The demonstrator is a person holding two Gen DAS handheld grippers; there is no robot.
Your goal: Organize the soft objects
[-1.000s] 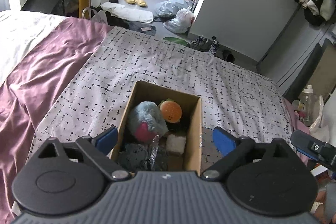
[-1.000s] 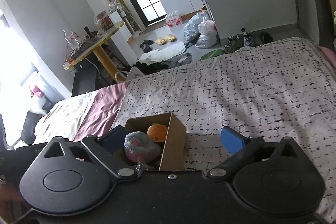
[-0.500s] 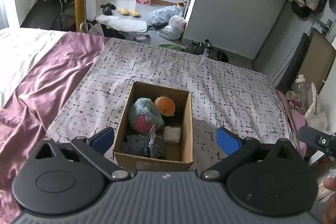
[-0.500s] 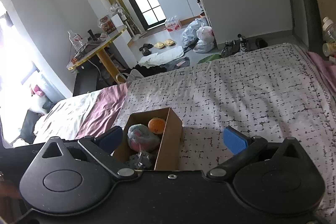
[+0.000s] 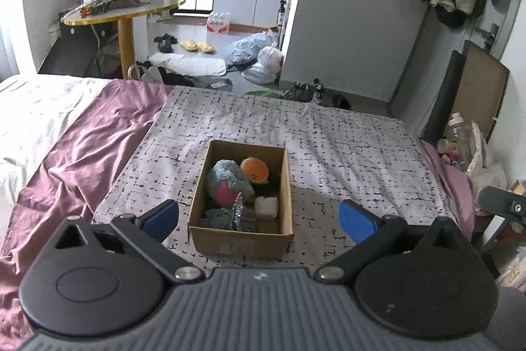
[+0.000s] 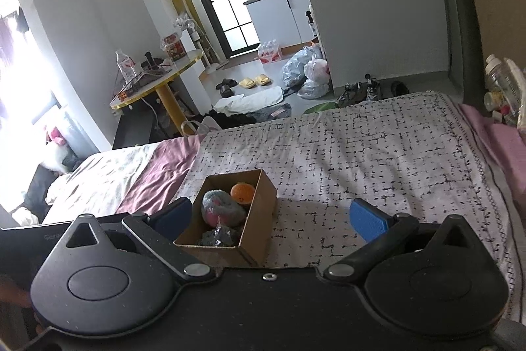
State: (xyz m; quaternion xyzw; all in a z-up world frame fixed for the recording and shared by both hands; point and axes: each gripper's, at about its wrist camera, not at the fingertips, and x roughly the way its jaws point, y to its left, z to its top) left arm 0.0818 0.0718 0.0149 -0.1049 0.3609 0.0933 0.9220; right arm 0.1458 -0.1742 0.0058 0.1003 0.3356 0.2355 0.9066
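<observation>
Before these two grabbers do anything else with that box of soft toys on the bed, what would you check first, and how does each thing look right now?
1. Left gripper empty, jaws wide: ok.
2. Right gripper empty, jaws wide: ok.
3. Box upright and flat on the patterned sheet: ok.
4. Toys inside the box: ok for the blue plush, the orange plush and the white block.
5. Soft things left out on the patterned sheet: none in view, ok; the bed behind the grippers, cannot tell.
6. Dark crinkly item at the box's near end, whether it is soft: cannot tell.
</observation>
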